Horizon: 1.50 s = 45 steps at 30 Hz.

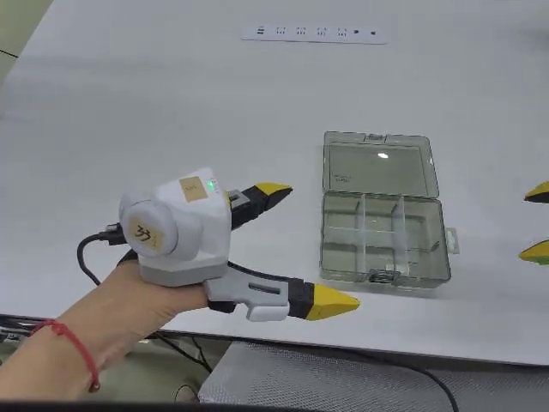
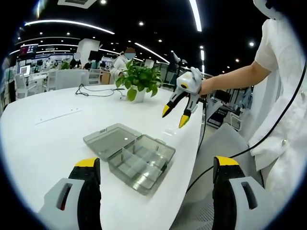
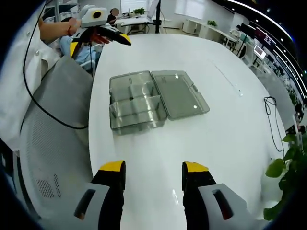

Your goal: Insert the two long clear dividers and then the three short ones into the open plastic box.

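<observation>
One plastic box (image 1: 383, 268): smoky clear and open, on the white table (image 1: 171, 103) close to its near edge, between the two sets of tongs.
Lid (image 1: 377, 163): lies flat, folded back toward the table's far edge and hinged to the box.
Dividers (image 1: 364, 225): clear strips that stand upright inside the box and split it into compartments; their exact count is hard to tell.
Left tongs (image 1: 310, 245): held in a hand (image 1: 129, 305) with a red cord (image 1: 73, 343) at the wrist, above the table's near edge. They are beside the box and apart from it, with the yellow-tipped jaws wide apart and nothing between them.
Right tongs (image 1: 538, 221): on the box's other side, with two yellow tips at the head view's edge; the jaws are apart and empty in the right gripper view.
Power strip (image 1: 313, 33): flat near the table's far edge, well apart from the box.
Potted plant (image 2: 139, 79): on the table beyond the box, with a cable (image 2: 98, 90) lying beside it.
Chair (image 3: 53, 139): grey mesh, drawn up at the table's near edge.
</observation>
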Each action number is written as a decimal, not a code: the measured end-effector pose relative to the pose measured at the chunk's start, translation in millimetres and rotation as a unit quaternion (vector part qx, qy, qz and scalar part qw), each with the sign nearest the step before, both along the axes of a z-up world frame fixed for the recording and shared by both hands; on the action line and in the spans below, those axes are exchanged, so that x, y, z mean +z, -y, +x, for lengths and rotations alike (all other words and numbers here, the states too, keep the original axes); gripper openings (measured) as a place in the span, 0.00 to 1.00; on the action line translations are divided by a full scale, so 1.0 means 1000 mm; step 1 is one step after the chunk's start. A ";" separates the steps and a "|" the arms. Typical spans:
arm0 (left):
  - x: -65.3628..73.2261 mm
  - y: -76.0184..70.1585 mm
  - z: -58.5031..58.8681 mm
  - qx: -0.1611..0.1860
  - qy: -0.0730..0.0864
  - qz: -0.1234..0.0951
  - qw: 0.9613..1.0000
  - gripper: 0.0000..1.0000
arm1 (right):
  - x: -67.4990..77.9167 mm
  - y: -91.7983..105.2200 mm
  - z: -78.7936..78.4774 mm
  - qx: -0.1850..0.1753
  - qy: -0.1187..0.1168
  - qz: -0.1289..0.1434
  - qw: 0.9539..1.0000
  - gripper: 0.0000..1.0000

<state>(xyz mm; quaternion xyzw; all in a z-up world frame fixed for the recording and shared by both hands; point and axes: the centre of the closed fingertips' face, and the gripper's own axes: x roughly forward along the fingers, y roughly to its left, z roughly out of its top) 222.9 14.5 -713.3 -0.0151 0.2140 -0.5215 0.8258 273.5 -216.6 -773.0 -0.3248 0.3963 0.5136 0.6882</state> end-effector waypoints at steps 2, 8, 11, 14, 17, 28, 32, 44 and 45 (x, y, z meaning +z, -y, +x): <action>0.000 0.000 0.000 0.000 -0.001 0.000 1.000 1.00 | -0.006 0.010 0.001 -0.001 -0.005 -0.009 1.000 0.49; -0.001 0.000 0.000 -0.001 -0.004 0.001 1.000 1.00 | -0.023 0.031 0.000 0.006 -0.021 -0.037 0.999 0.49; -0.001 0.000 0.000 -0.002 -0.005 0.000 1.000 0.99 | -0.034 0.044 0.001 0.020 -0.027 -0.063 0.997 0.49; -0.002 -0.001 0.001 0.000 -0.006 0.000 1.000 0.99 | -0.044 0.055 0.000 0.031 -0.037 -0.083 0.995 0.49; -0.003 -0.002 0.002 0.000 -0.007 0.002 1.000 0.99 | -0.052 0.064 0.000 0.051 -0.044 -0.103 0.992 0.49; -0.006 -0.005 0.002 0.005 -0.016 0.004 1.000 0.98 | -0.080 0.079 -0.001 0.107 -0.049 -0.162 0.980 0.46; -0.006 -0.006 0.001 0.005 -0.018 0.005 1.000 0.98 | -0.082 0.078 0.000 0.106 -0.050 -0.164 0.979 0.44; -0.005 -0.005 0.003 0.003 -0.017 0.005 1.000 0.97 | -0.079 0.078 -0.001 0.105 -0.042 -0.169 0.979 0.34; -0.006 -0.005 0.003 0.002 -0.017 0.006 1.000 0.96 | -0.079 0.078 -0.001 0.104 -0.042 -0.169 0.979 0.33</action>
